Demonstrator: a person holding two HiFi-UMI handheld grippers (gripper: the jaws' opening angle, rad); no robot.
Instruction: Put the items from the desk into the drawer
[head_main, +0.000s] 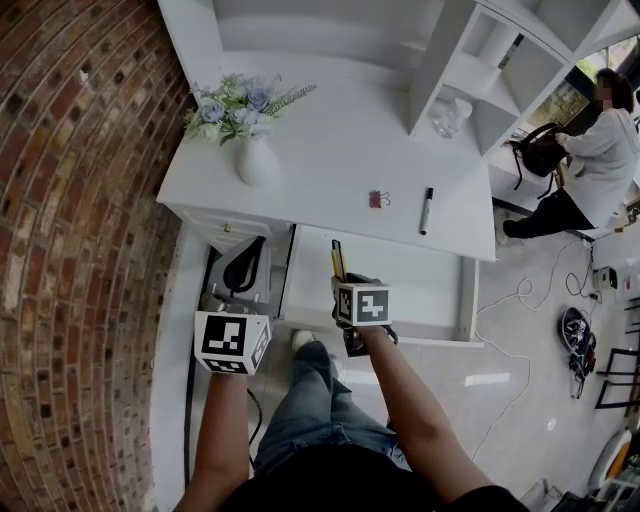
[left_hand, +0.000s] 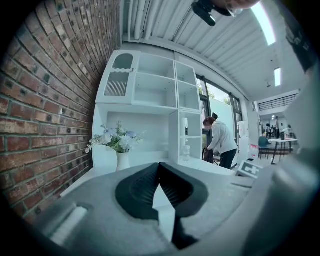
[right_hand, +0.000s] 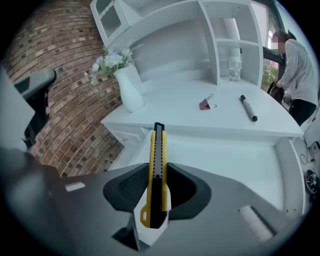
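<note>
Yellow utility knife (right_hand: 157, 175) clamped between the right gripper's (right_hand: 158, 167) fingers, tip reaching beyond them over the open drawer (right_hand: 240, 165). Left gripper's (left_hand: 159, 182) fingers together, empty. Gripped seemingly near its tail; could pivot and clatter if released high.

I can read no word, number or brand anywhere. My left marker cube (head_main: 232, 341) and right marker cube (head_main: 363, 303) bear only black-and-white square patterns, no letters.
</note>
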